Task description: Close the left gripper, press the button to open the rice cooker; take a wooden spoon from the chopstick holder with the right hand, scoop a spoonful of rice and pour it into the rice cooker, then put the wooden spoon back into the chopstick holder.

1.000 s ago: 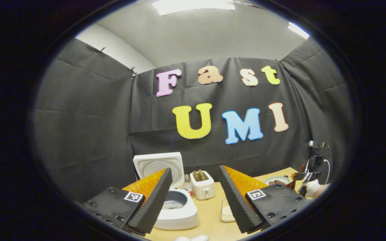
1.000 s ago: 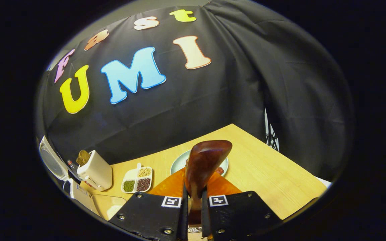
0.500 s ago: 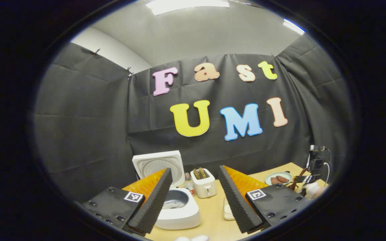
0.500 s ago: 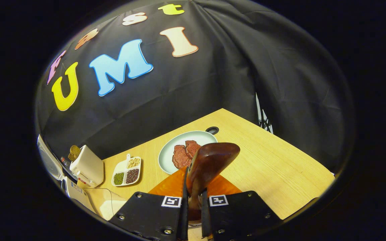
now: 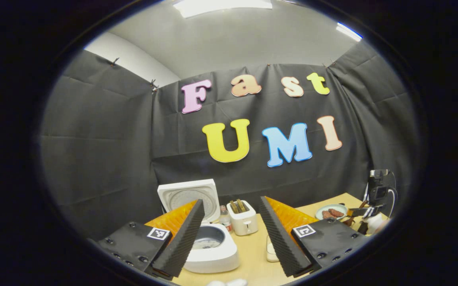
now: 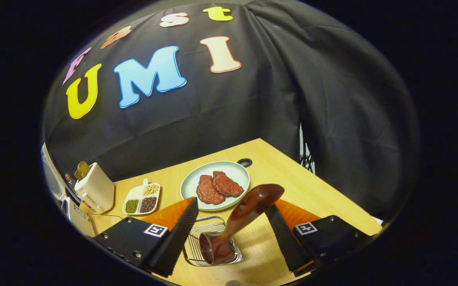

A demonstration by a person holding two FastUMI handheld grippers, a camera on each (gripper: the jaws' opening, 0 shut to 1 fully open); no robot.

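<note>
Your right claw [image 6: 231, 222] is spread wide, its fingers well clear of the spoon [image 6: 241, 216]. The spoon stands tilted in the wire holder [image 6: 197, 242], bowl end down inside it, handle leaning up toward the plate [image 6: 191, 182] of meat. Your left claw [image 5: 231, 234] is also apart, held above the table [image 5: 251, 254]. Between its fingers you see the cooker [image 5: 213, 250] with its lid [image 5: 189, 194] raised, and a toaster [image 5: 243, 218] just behind.
</note>
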